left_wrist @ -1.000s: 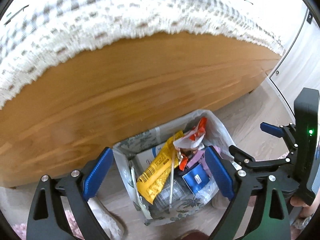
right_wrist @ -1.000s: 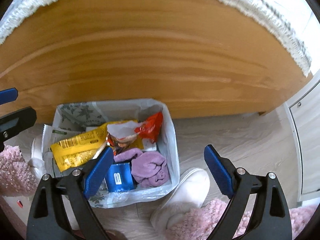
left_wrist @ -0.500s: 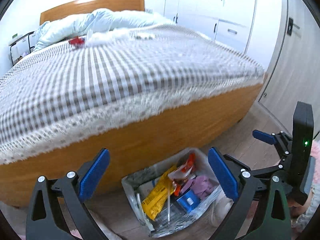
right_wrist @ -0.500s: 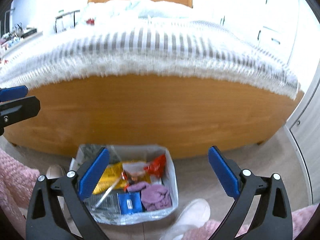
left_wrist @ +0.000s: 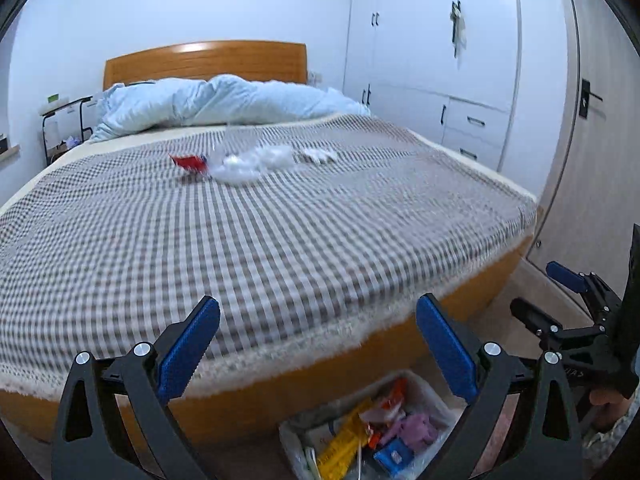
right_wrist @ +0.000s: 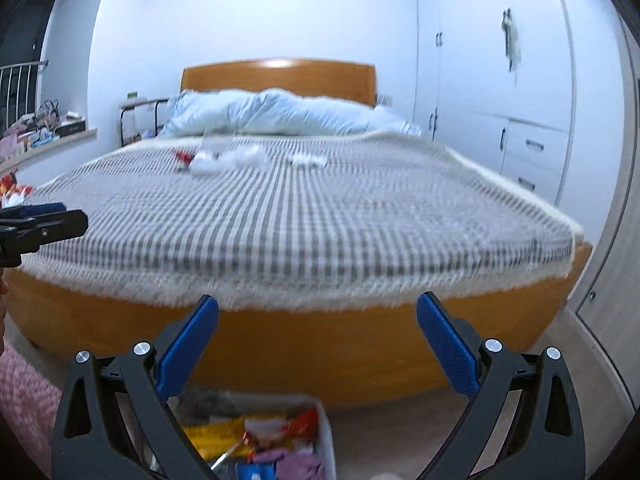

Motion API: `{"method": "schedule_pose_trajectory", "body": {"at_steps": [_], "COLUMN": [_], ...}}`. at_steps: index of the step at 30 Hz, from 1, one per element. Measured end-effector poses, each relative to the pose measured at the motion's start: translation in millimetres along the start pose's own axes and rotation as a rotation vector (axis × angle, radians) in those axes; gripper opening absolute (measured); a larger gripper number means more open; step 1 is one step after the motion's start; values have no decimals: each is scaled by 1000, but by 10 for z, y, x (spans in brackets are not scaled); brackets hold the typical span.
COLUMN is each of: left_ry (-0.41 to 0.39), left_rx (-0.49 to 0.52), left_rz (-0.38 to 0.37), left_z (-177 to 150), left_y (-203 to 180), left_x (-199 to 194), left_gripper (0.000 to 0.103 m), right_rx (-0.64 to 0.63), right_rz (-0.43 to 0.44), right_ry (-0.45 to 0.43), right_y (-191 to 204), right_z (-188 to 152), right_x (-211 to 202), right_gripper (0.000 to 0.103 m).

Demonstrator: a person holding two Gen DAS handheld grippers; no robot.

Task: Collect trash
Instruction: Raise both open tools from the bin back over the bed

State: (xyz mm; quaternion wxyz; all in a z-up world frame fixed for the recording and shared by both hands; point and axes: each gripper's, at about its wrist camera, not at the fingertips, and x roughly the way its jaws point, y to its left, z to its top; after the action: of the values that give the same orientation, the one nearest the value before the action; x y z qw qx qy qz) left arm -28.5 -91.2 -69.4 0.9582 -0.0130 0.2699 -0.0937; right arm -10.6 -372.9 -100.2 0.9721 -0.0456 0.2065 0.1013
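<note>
Both grippers have lifted away from the trash bin and now look across the bed! From the left wrist, the left gripper (left_wrist: 318,344) gapes wide, empty; the trash bin (left_wrist: 430,392) sits below, and a red wrapper (left_wrist: 189,161) and white crumpled plastic (left_wrist: 256,162) wait mid-bed (left_wrist: 280,240). From the right wrist, the right gripper (right_wrist: 318,344) gapes empty too, so I'd say that litter is next.
</note>
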Motion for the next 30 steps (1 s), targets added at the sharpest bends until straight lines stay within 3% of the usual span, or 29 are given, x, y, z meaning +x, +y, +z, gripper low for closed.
{"method": "schedule_pose_trajectory", "body": {"at_steps": [6,12,18,23,30], "left_ry": [-51,-76,-83,-85,-72], "left_rx": [-31,-98,-145,-211,-222], "left_rz": [20,31,45,41,98], "left_z": [251,474,668,836,1111], "left_y": [69,163,274,452,610], "left_x": [82,242,457,641,1031], "left_gripper": [95,95,95,95,95], "right_rx": [60,55,127,160,202], "right_rz": [-14,7,45,22,-42], "right_ry": [-100,-155,-182,-220,-250], "right_y": [-128,-76,-77,-103,-220], "right_z": [287,613,930,1175,1437], "right_x": [132,359,626,823,1197], "right_gripper": [95,95,95,95,95]}}
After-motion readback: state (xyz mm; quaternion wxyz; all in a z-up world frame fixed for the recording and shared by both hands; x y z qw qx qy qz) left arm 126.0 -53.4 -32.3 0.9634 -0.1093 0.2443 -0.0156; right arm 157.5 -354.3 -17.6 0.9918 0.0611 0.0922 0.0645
